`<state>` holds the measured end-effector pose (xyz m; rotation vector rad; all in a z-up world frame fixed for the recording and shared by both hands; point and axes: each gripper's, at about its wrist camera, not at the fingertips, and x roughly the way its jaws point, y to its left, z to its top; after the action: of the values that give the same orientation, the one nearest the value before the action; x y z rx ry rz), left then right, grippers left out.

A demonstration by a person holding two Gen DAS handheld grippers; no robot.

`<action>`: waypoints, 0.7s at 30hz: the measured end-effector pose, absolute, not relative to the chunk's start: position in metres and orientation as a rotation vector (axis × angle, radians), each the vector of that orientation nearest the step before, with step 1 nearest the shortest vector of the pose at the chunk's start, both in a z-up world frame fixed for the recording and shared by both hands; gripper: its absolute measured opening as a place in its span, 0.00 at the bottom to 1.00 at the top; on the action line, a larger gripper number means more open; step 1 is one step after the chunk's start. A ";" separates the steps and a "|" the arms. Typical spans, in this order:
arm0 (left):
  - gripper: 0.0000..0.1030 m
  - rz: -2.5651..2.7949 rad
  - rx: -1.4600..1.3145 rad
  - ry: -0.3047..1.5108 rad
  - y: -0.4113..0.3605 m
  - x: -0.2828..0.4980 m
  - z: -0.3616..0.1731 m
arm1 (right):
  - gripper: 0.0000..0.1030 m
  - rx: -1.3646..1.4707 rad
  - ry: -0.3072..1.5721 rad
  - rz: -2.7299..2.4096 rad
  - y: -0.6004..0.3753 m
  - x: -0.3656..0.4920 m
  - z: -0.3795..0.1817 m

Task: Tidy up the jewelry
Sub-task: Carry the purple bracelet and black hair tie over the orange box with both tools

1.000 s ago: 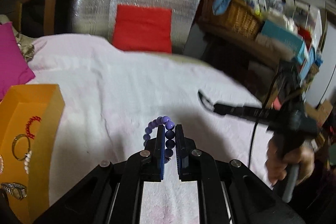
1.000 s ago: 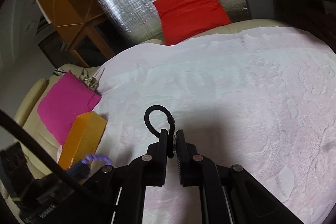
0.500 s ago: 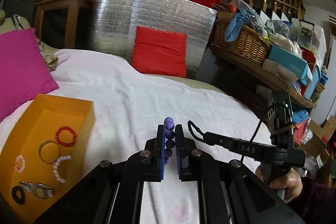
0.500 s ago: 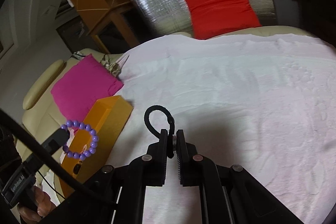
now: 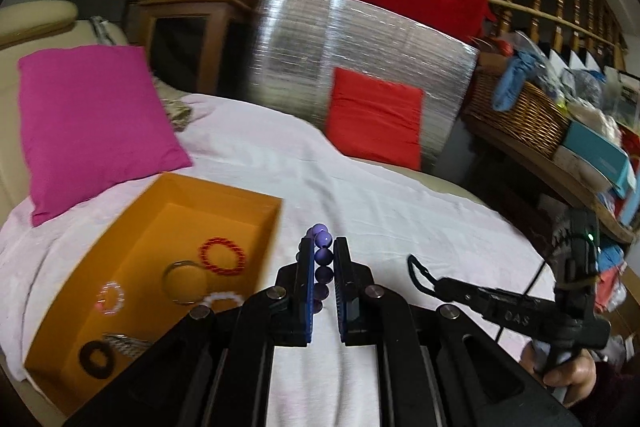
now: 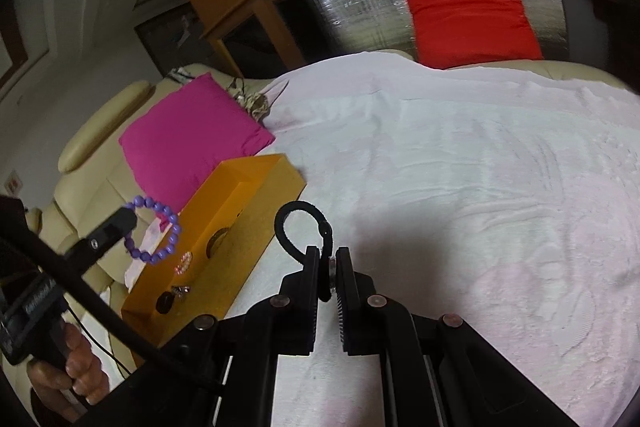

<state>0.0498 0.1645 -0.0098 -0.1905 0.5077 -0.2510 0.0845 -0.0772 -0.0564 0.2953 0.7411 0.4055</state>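
Left tongs (image 5: 323, 267) pinch a purple bead bracelet (image 5: 322, 259), seen edge-on here — full ring shows in the right wrist view (image 6: 154, 229). Right tongs (image 6: 328, 273) are pressed together on a black loop band (image 6: 302, 231), most of the loop sticking out past the tips. Landmark: orange box (image 5: 256, 247) on the bed's pale cover (image 5: 400, 211). Box lies left of and below the left tongs, long axis running away from the camera; the left hand (image 6: 76, 355) is the nearer one, its bracelet apparently over the box's near end. Right tongs sit right of the box, over the cover, further off. Inside the box: red bead ring (image 5: 222, 256), metal bangle (image 5: 185, 281), white bead ring, pinkish ring, black ring (image 5: 96, 358), a watch — blurred, probably metal. Box's near corner is hidden by the tongs.
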 end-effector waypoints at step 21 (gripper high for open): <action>0.09 0.106 -0.148 0.512 0.240 0.058 -0.028 | 0.09 0.117 0.741 0.507 0.028 0.110 -0.030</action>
<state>0.0578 0.2400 -0.0278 -0.1484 0.5116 0.1055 0.1104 0.0281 -0.0304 0.1168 0.7414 0.5073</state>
